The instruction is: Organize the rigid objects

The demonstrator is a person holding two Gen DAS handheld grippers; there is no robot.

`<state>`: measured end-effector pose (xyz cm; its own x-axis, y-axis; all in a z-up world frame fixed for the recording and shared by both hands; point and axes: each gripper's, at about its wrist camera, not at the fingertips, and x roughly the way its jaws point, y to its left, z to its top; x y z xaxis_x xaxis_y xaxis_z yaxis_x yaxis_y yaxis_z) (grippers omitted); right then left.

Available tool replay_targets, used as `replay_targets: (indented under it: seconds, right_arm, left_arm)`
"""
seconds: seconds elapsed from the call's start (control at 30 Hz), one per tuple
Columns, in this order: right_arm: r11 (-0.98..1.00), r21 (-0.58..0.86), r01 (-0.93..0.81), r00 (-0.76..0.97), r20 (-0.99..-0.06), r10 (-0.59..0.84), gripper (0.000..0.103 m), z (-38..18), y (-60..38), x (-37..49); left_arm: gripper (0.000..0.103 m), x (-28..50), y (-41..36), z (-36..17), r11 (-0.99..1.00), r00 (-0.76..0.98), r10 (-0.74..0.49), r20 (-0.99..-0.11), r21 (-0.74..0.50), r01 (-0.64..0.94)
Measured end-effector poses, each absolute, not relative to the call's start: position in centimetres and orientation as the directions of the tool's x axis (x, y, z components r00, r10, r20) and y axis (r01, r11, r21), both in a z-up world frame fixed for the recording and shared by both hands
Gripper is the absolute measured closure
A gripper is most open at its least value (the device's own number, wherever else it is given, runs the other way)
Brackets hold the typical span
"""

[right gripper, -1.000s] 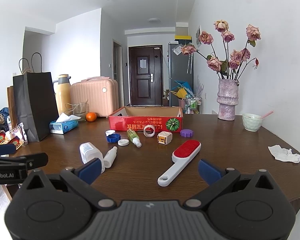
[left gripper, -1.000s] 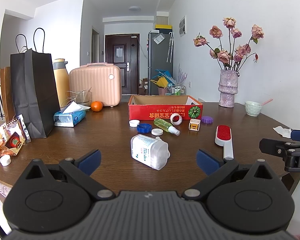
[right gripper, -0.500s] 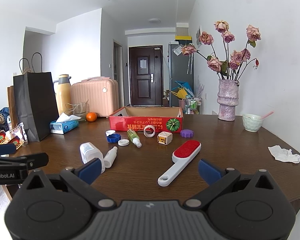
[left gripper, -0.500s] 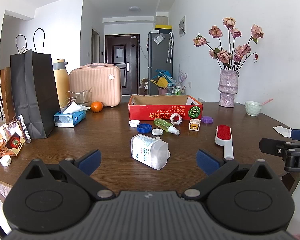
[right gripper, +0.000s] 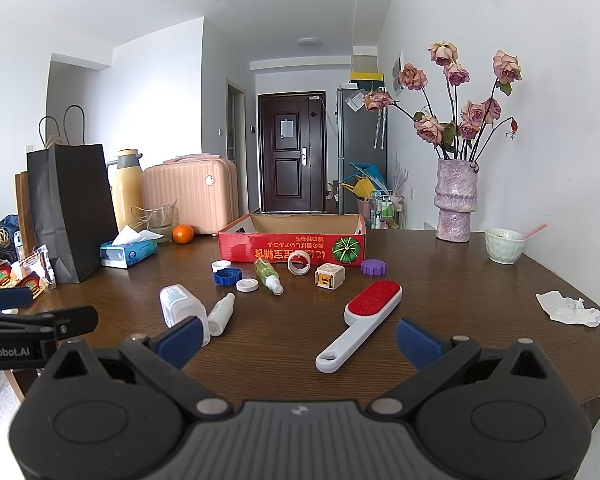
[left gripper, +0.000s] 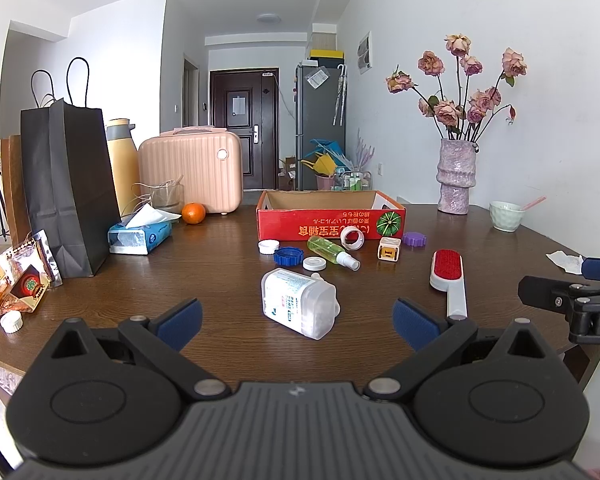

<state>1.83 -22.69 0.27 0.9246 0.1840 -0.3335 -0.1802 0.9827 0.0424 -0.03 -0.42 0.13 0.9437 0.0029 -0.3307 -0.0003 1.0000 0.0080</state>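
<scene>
A white plastic bottle (left gripper: 298,309) lies on its side on the brown table, just beyond my open left gripper (left gripper: 298,322). A red-and-white lint brush (right gripper: 364,322) lies diagonally ahead of my open right gripper (right gripper: 300,340). Further back are a green spray bottle (right gripper: 267,276), a blue cap (right gripper: 227,277), white caps (right gripper: 247,285), a tape ring (right gripper: 299,262), a cream cube (right gripper: 329,276) and a purple cap (right gripper: 374,267). Behind them sits an open red cardboard box (right gripper: 292,250). A small white dropper bottle (right gripper: 222,314) rests beside the white bottle (right gripper: 180,308).
A black paper bag (left gripper: 66,188), tissue box (left gripper: 140,236), orange (left gripper: 193,213), thermos and pink case stand at the left back. A vase of flowers (right gripper: 456,204), a green bowl (right gripper: 505,245) and crumpled tissue (right gripper: 568,312) are at the right. Snack packets (left gripper: 16,284) lie at the left edge.
</scene>
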Motion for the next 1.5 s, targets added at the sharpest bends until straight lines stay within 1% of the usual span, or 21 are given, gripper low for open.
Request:
replay_targets:
  seconds: [0.9,1.5]
  right_arm:
    - [0.982,0.039,-0.182,0.923,-0.338,0.185,0.000,0.2,-22.4,1.6]
    - [0.988,0.038,-0.151,0.912,-0.380,0.154,0.000,-0.7,-23.0,4.4]
  left_arm:
    - [0.000,-0.3,-0.8,0.3,1.000,0.946,0.002,-0.324,0.014,0.003]
    - [0.000,3.5,-0.1,-0.8,0.999,0.925,-0.031,-0.379,0.005,0.035]
